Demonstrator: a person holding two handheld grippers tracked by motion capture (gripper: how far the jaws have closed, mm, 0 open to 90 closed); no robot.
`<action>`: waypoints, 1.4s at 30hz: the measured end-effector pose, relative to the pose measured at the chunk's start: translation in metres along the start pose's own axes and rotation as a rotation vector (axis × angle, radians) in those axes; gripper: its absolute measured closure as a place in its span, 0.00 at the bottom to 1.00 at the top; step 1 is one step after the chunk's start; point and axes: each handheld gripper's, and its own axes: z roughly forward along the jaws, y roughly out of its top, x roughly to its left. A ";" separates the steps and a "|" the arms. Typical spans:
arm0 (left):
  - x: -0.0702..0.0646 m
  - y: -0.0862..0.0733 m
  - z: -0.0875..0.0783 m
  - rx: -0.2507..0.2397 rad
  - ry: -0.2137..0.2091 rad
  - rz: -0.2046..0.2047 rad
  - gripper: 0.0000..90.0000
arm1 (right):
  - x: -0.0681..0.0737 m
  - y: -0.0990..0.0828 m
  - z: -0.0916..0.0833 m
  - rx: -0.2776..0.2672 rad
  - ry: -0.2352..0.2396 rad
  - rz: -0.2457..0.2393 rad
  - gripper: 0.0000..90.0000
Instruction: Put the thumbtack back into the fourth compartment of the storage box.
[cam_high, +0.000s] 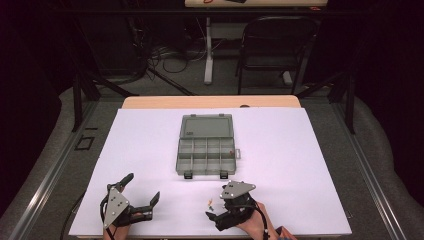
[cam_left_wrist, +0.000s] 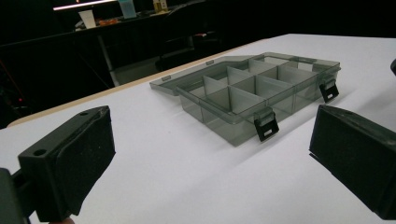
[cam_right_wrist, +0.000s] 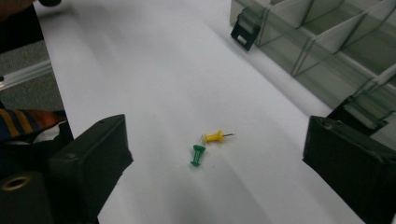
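Pretty dark room overall. The bench (cam_high: 300, 130) has a white top with a wood edge showing at the back. Behind it there's a black chair (cam_high: 272, 47), a white table leg (cam_high: 208, 50) and a tangle of cables (cam_high: 165, 55) on the grey floor (cam_high: 60, 150).

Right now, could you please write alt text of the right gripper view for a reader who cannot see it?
A yellow pushpin and a green pushpin lie touching on the white table, between the open right gripper jaws. An open compartment box stands at upper right.
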 end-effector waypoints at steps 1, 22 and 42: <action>0.001 0.000 0.000 0.003 -0.001 0.000 0.00 | 0.002 -0.001 0.003 0.010 -0.001 -0.007 0.10; 0.000 0.000 0.000 0.000 -0.003 0.002 0.00 | 0.008 -0.013 0.024 0.075 0.024 -0.035 0.80; 0.000 0.000 -0.001 0.000 -0.002 -0.003 0.00 | 0.005 -0.011 0.019 0.056 0.038 -0.015 0.95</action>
